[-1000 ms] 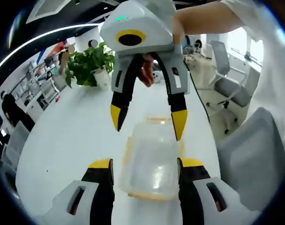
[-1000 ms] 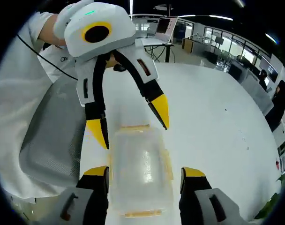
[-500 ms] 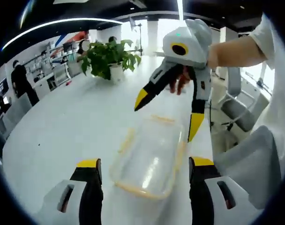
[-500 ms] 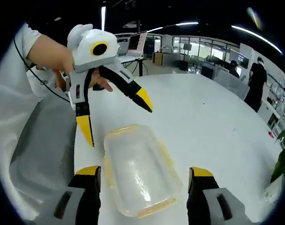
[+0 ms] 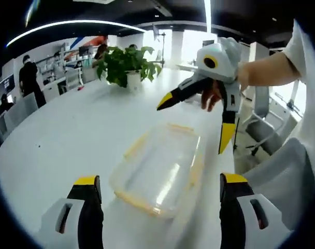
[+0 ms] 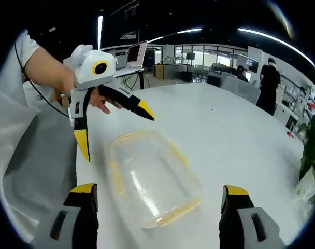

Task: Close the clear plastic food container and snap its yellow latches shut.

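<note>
The clear plastic container [image 5: 160, 168] with yellow latches along its edges lies flat on the white table, lid on top; it also lies at centre in the right gripper view [image 6: 152, 179]. My left gripper [image 5: 157, 184] is open, its jaws wide apart at the container's near end and above it. My right gripper [image 6: 155, 194] is open too, jaws spread on either side of the container's other end. Each view catches the other gripper held in a hand beyond the container: the right one [image 5: 199, 119] and the left one [image 6: 113, 129], both with jaws spread.
The white table [image 5: 64, 135] stretches away on all sides. A potted plant [image 5: 127, 65] stands at its far end. A grey office chair [image 6: 41, 155] sits by the table edge next to the person in white. A laptop [image 6: 135, 52] and people stand farther off.
Both grippers have pulled back and up from the container and their jaws stand wider apart. The container has stayed on the table.
</note>
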Tool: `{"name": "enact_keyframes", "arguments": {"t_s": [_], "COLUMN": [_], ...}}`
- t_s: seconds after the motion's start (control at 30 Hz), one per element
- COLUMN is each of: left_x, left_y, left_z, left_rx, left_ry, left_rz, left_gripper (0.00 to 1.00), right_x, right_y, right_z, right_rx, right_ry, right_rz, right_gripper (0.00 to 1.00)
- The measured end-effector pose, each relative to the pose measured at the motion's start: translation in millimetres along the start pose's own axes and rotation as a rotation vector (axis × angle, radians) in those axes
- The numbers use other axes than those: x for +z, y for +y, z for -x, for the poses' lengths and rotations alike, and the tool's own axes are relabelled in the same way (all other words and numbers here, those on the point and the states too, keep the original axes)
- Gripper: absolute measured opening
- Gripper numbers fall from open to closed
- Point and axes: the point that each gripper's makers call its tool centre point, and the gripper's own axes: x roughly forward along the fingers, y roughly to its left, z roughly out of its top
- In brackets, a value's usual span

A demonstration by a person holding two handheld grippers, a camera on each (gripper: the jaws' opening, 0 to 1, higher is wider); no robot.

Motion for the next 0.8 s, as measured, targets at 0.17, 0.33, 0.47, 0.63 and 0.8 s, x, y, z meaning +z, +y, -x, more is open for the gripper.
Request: {"name": "enact_keyframes", "arguments": {"t_s": [0.17, 0.33, 0.47, 0.63, 0.8], "left_x": [-13.2, -10.1, -14.2, -11.8, -12.6], "left_y": [5.6, 6.9, 5.4, 5.7, 5.7], "left_z": [0.2, -2.4, -7.0, -11.3, -15.7], "left_rx": [0.020, 0.051, 0.059, 0.061, 0.062], "left_ry": [0.002, -0.033, -0.013, -0.025, -0.012], "left_rz": [-0.008, -0.016, -0.044, -0.018, -0.048], "left_gripper": [0.89, 0.88, 0.83, 0.80, 0.74], "right_x": [-6.9, -12.7, -15.9, -16.9, -18.1], "right_y": [3.3, 4.7, 1.1, -2.4, -4.2], "right_z": [-4.8, -7.8, -8.6, -8.2, -8.4], "right_rx": [-0.003, 0.006, -0.006, -0.006, -0.003], "right_ry": [-0.003, -0.004, -0.002, -0.009, 0.003], "right_rz": [-0.003, -0.027, -0.004, 0.005, 0.022], "right_gripper": [0.98, 0.94, 0.91, 0.85, 0.81]}}
